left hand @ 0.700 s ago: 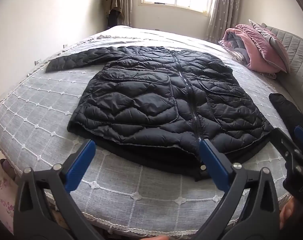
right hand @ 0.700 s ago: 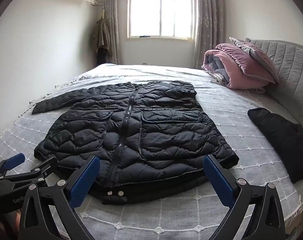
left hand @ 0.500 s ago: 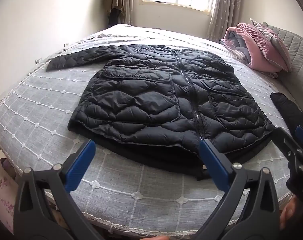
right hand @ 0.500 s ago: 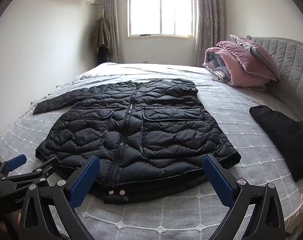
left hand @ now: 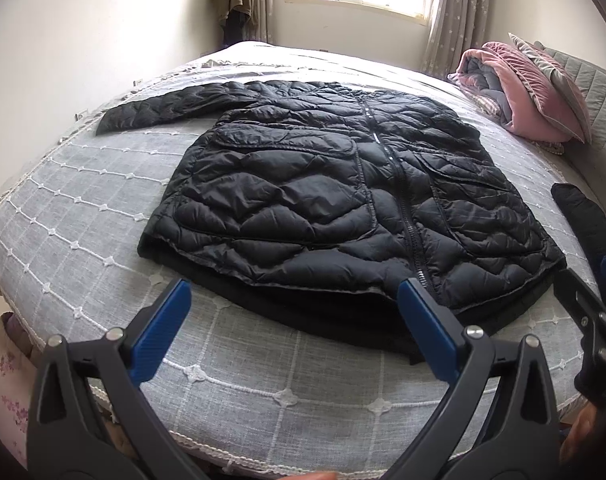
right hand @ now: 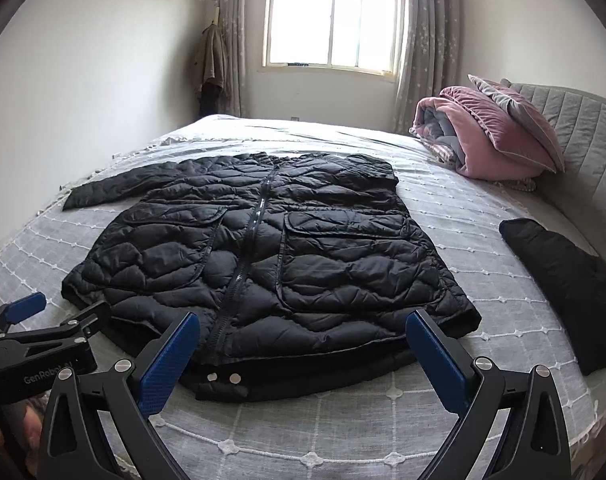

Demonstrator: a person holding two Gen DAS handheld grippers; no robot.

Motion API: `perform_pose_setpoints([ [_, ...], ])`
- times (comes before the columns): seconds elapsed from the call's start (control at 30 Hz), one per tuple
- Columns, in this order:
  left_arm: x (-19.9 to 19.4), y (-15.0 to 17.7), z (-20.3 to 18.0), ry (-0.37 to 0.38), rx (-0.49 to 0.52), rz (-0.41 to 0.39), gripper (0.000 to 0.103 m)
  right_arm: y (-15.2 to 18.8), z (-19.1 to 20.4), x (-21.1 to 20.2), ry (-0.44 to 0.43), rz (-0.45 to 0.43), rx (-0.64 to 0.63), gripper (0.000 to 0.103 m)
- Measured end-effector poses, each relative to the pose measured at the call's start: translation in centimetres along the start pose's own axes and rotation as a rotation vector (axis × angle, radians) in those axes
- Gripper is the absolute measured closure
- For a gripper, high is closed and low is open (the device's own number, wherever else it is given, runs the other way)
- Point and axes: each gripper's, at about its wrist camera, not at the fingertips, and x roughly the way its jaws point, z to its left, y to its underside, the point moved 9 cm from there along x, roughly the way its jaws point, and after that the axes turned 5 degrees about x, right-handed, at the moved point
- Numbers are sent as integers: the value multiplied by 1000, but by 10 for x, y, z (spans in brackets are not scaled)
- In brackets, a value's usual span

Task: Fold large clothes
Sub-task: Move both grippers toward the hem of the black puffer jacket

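1. Daylight from the window falls across a wide bed covered in a grey spread with a white grid pattern.
2. A black quilted jacket lies flat on the middle of that bed, front side up, zipped closed, hem toward me.
3. One sleeve stretches out to the left across the spread; in these views I cannot make out the other sleeve.
4. My left gripper hangs just short of the hem, its blue pads spread wide, holding nothing.
5. My right gripper sits in front of the hem near the two snaps, jaws likewise wide apart and empty.
6. In the right wrist view the left gripper shows at the lower left edge, beside the jacket's left hem corner.
7. A folded black garment lies on the bed to the right of the jacket, well apart from it.
8. A rolled pink quilt with a pillow on top rests against the grey headboard.
9. A coat hangs by the curtain in the far corner.
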Motion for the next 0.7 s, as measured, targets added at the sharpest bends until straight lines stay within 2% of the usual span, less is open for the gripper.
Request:
perform_pose_setpoints([
  [0.13,7,1,6,12,-32,9,0,0,-8,9,5,2,7,0],
  [0.27,16,3,10,58,-93,25,0,3,-17,21,3,25,23,0],
  [0.37,22,0,16,55,-106,13,0,3,-20,26,2,23,28,0],
  [0.7,37,4,31,44,-128,67,0,6,-35,46,30,56,37,0],
])
